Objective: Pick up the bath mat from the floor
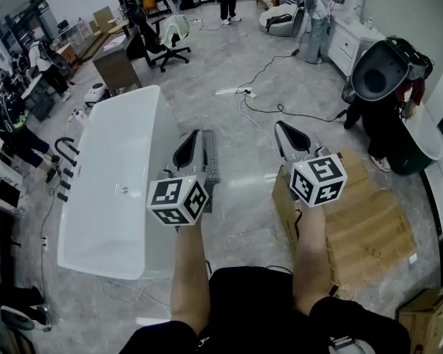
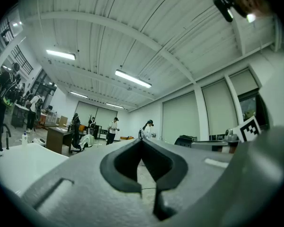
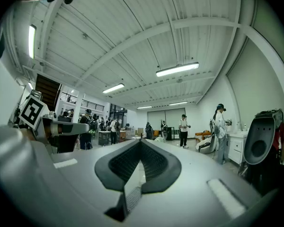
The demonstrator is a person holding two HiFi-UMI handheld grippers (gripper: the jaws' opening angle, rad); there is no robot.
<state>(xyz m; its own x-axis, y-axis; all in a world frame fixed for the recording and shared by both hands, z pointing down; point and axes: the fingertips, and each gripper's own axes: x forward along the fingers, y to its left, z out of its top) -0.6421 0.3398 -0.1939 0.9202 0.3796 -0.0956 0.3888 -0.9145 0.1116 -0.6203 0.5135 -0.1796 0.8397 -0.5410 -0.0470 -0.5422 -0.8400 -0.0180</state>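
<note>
Head view: bath mat beside bathtub, untouched.
Held level, left gripper and right gripper, jaws pressed together, empty, likely readying to reach.

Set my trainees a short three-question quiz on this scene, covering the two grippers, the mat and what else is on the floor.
1. True or false: the left gripper and the right gripper are both clamped on the grey mat.
2. What lies on the floor at the person's right? A) flattened cardboard B) a towel C) a bucket
3. Fill in: the grey mat lies right beside the white ____.

Key
1. False: both are shut, with nothing between the jaws.
2. A
3. bathtub
</note>
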